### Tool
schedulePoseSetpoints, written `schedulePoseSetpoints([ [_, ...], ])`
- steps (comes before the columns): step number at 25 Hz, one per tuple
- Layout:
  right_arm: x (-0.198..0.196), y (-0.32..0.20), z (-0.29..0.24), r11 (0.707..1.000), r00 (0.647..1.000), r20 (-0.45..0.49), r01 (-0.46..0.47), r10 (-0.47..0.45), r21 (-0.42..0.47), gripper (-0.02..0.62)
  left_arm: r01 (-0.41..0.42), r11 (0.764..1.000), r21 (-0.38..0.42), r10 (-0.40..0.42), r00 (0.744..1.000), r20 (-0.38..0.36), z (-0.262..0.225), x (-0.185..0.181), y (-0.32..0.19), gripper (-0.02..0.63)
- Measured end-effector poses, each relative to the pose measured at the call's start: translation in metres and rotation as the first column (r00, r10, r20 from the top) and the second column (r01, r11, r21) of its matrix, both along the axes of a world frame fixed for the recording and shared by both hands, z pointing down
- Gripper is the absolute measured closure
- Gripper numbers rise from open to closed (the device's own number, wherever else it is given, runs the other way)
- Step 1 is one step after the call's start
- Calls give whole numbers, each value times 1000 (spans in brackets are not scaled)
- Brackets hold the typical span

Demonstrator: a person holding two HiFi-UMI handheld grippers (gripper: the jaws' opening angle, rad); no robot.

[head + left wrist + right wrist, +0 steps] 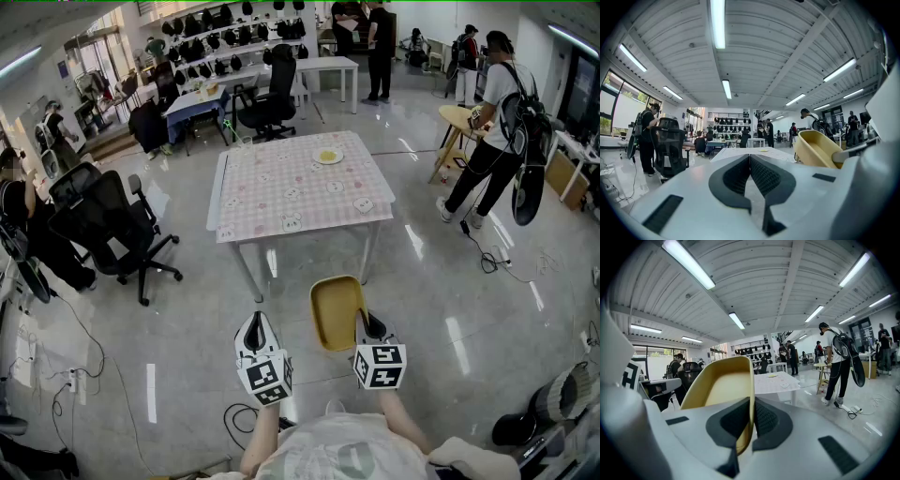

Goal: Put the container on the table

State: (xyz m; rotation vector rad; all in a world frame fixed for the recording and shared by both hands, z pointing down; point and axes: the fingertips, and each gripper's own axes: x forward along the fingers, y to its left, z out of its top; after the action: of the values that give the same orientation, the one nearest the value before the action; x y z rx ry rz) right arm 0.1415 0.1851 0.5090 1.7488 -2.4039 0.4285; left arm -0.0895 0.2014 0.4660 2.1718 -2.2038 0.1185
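Observation:
A yellow container (336,311) hangs in the air in front of the table, held by its rim in my right gripper (367,325), which is shut on it. In the right gripper view the container (723,385) stands on edge with its wall pinched between the jaws of my right gripper (752,416). My left gripper (257,332) is beside it at the left, shut and empty; in its own view my left gripper (749,165) has its pads together and the container (816,148) shows at the right. The table (272,187) with a checked cloth lies ahead.
A small plate (328,157) sits on the table's far side. Black office chairs (103,225) stand at the left, and a person with a backpack (495,131) stands by a round stool at the right. Cables (497,258) trail over the glossy floor.

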Motion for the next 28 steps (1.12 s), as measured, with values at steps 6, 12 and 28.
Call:
schedulePoseSetpoints([
  [6,2,1,-2,1000,1000,3,12,-12,0,565,-7,1000,-7,7,1000,-1,1,7,0,578],
  [12,4,1,-2,1000,1000,8,5,-5,-8,565,-11,1000,-3,11,1000,7,-3,7,-3,578],
  [28,6,-26,35,997,999,52,4,0,-76,565,41,996,-85,-44,998,-34,38,-4,-18,578],
])
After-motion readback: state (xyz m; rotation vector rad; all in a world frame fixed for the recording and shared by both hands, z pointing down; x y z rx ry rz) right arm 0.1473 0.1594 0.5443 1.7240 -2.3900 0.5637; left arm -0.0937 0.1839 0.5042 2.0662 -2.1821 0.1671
